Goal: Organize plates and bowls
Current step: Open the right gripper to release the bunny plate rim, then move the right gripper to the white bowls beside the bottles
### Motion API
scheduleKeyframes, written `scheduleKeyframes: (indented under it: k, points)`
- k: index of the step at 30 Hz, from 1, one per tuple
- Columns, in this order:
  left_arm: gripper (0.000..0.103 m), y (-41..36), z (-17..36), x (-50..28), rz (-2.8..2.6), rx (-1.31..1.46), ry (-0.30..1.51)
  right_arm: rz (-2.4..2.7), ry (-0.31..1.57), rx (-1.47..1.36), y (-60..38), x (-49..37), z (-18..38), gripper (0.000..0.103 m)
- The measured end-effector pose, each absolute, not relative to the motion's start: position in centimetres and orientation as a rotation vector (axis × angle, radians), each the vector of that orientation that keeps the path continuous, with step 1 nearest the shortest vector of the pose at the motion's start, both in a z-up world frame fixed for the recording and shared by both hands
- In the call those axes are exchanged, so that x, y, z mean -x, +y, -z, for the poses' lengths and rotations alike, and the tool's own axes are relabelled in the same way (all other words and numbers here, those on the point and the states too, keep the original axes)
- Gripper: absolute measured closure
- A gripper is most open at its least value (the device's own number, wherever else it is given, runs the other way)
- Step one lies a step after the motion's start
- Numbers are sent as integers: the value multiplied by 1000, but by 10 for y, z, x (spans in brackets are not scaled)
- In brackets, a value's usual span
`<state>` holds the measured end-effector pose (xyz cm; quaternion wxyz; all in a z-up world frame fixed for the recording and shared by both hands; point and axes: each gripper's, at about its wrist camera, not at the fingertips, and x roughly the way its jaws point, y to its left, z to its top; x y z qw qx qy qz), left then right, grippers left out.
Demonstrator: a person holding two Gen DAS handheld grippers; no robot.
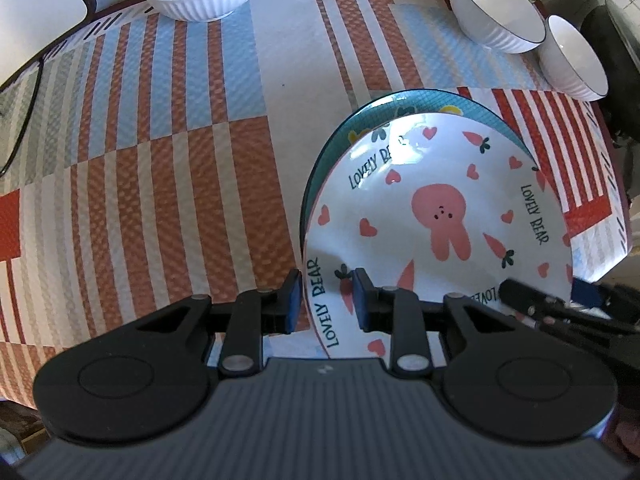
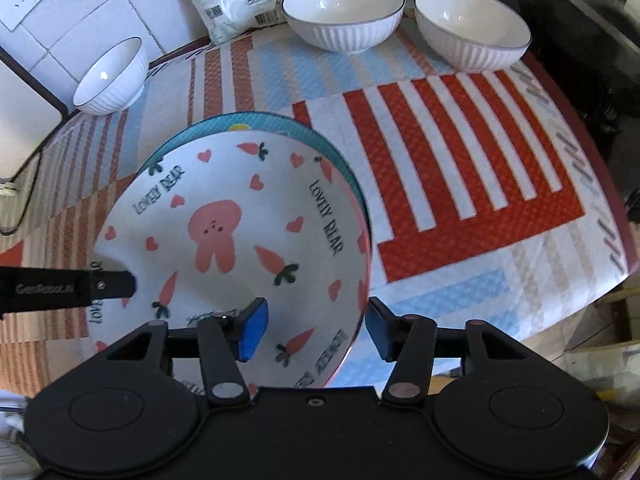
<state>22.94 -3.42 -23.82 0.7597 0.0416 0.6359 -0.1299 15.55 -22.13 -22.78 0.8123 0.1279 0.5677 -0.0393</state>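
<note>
Glossy round bunny plate (image 1: 436, 216) (teal plate (image 1: 440, 102) beneath)

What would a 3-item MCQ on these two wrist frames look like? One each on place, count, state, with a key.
1. Where does the bunny plate sit?
A. Inside a white bowl
B. On top of the teal plate
C. Leaning against the wall tiles

2. How many white ribbed bowls stand on the tablecloth?
A. One
B. Five
C. Three

3. How do the left gripper and the right gripper stand at the bunny plate's rim?
A. Each straddles it, one finger over the plate and one outside
B. Both hang far above the bowls
C. Only the left one is near it

Key: 1 B, teal rim shows behind and beneath it. 2 C, right wrist view shows three. 3 A, visible in each wrist view; contact with the rim is not clear.
</note>
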Motion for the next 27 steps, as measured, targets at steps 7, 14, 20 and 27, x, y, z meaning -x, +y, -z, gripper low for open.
scheduleKeyframes:
  k: [7,14,20,27]
  points:
    - [83,-36,236,-238,286,-134,1371,75,1158,-241,-222,-160,230,44]
    - [85,-36,237,-243,284,-158,1341,52,1086,-174,-221,-157,231,44]
    - [83,-38,231,-239,266,-194,1282,38,1050,-108,-222,-156,230,44]
    - [75,-28,196,-213,306,-163,1207,-38,936,-151,-230,-134,198,44]
